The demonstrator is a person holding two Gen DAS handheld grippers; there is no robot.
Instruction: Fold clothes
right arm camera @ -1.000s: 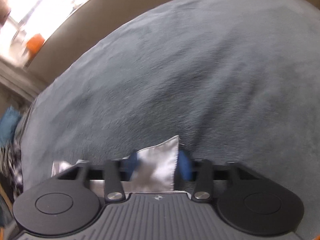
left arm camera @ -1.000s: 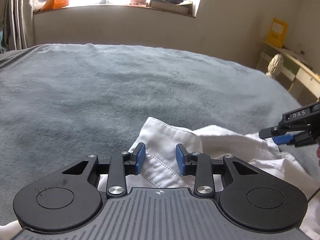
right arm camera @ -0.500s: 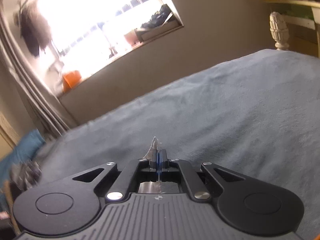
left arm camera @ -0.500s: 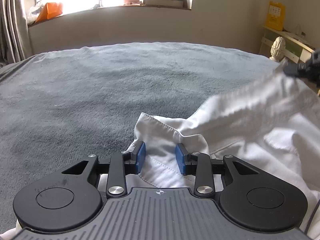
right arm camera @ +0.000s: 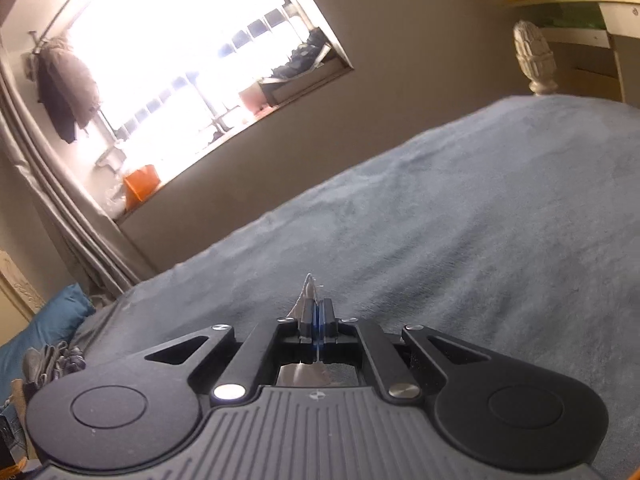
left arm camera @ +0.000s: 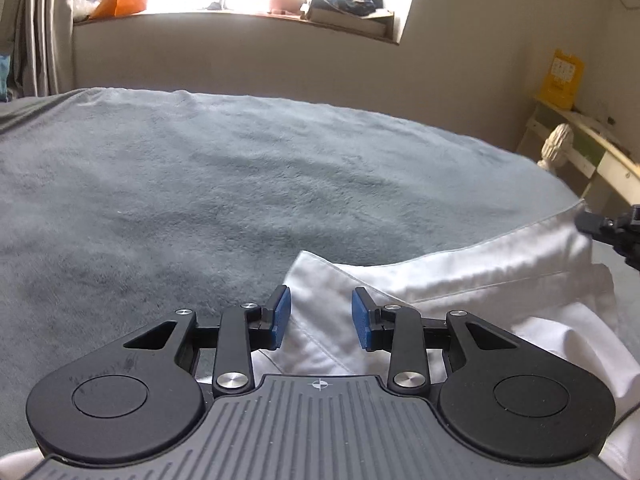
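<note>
A white shirt point(left arm camera: 460, 276) lies crumpled on the grey blanket point(left arm camera: 200, 184) of a bed. My left gripper point(left arm camera: 320, 316) hovers over the shirt's collar end, its blue pads apart and the cloth lying under them, not pinched. At the right edge of the left wrist view, my right gripper point(left arm camera: 588, 222) holds an edge of the shirt pulled up and taut. In the right wrist view that gripper point(right arm camera: 317, 312) is shut, and a small white tip of the shirt point(right arm camera: 308, 286) sticks out above its pads.
The blanket point(right arm camera: 480, 220) stretches far ahead of both grippers. A wall with a cluttered windowsill and an orange bag point(left arm camera: 120, 0) stands behind the bed. A carved bedpost point(left arm camera: 556, 150) and shelves are at the right, a blue pillow point(right arm camera: 48, 328) and curtains at the left.
The right gripper closed on a corner of the shirt, lifted it and drew it out to the right, and its view tilted up. The left gripper stayed put.
</note>
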